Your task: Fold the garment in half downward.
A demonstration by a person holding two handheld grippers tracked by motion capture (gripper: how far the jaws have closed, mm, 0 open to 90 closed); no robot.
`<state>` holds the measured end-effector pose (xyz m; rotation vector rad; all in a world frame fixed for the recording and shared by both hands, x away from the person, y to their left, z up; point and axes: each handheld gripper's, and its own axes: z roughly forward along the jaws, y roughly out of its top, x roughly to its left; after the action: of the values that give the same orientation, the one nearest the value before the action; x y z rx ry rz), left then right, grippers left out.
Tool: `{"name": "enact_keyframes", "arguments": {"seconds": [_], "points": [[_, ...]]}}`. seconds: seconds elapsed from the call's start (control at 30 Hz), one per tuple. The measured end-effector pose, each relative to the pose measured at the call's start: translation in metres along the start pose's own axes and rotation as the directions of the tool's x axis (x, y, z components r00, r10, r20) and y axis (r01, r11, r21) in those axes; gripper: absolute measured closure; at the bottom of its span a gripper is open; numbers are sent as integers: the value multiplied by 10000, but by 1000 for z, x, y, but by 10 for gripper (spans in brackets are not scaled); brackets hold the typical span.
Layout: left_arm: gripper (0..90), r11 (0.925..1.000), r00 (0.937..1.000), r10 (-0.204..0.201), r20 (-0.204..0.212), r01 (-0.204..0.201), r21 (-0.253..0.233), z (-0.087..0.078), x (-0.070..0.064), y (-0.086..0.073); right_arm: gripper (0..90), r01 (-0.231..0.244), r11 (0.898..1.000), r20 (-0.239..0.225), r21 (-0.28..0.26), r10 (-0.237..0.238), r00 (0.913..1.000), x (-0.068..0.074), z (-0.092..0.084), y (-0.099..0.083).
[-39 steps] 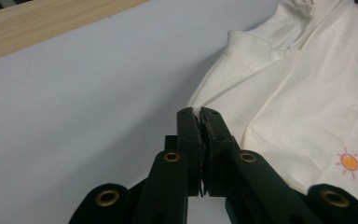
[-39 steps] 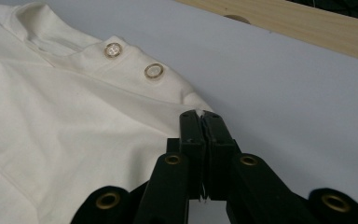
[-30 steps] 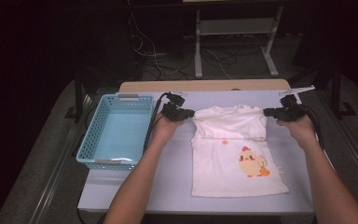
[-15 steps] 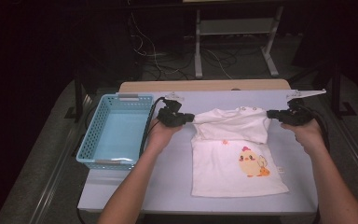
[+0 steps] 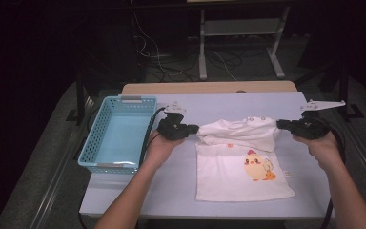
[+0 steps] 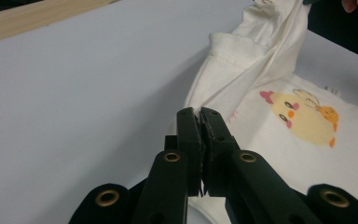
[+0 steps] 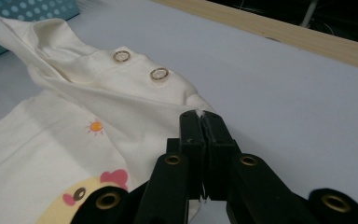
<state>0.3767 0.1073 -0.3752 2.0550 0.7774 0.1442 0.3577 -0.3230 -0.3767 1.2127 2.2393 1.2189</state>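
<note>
A small white shirt [image 5: 243,164] with a yellow chick print lies on the pale table [image 5: 171,191]. Its top part is lifted and folded toward the person, and the lower half rests flat. My left gripper [image 5: 195,128] is shut on the shirt's left shoulder corner; my right gripper [image 5: 281,124] is shut on the right one. In the left gripper view the black jaws [image 6: 199,116] pinch white cloth [image 6: 242,70], with the chick print [image 6: 303,114] beyond. In the right gripper view the jaws [image 7: 200,119] clamp the shirt's edge [image 7: 121,93] near two snap buttons [image 7: 158,73].
A light blue plastic basket [image 5: 116,133] stands at the table's left, close to my left hand. A wooden strip [image 5: 209,87] runs along the table's far edge. Beyond it are a metal stand [image 5: 238,43] and cables on a dark floor.
Both grippers have moved toward the person and slightly up, carrying the shirt's top edge with them, so the upper part now folds over the body of the shirt.
</note>
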Motion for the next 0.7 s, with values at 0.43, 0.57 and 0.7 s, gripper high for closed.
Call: {"name": "enact_keyframes", "arguments": {"seconds": [0.43,0.57,0.7], "points": [[864,9992,9981,336,508,-345,180,-15,-25,-28,868,350,9993,-400,108,-346,9986,25,-23,-27],[864,9989,9971,405,644,-421,229,-18,-32,-33,868,430,9989,-493,171,-421,9979,29,-28,-34],[864,9983,9954,486,825,-511,296,-20,-38,-38,868,477,9986,-542,247,-464,9975,33,-30,-40]]}}
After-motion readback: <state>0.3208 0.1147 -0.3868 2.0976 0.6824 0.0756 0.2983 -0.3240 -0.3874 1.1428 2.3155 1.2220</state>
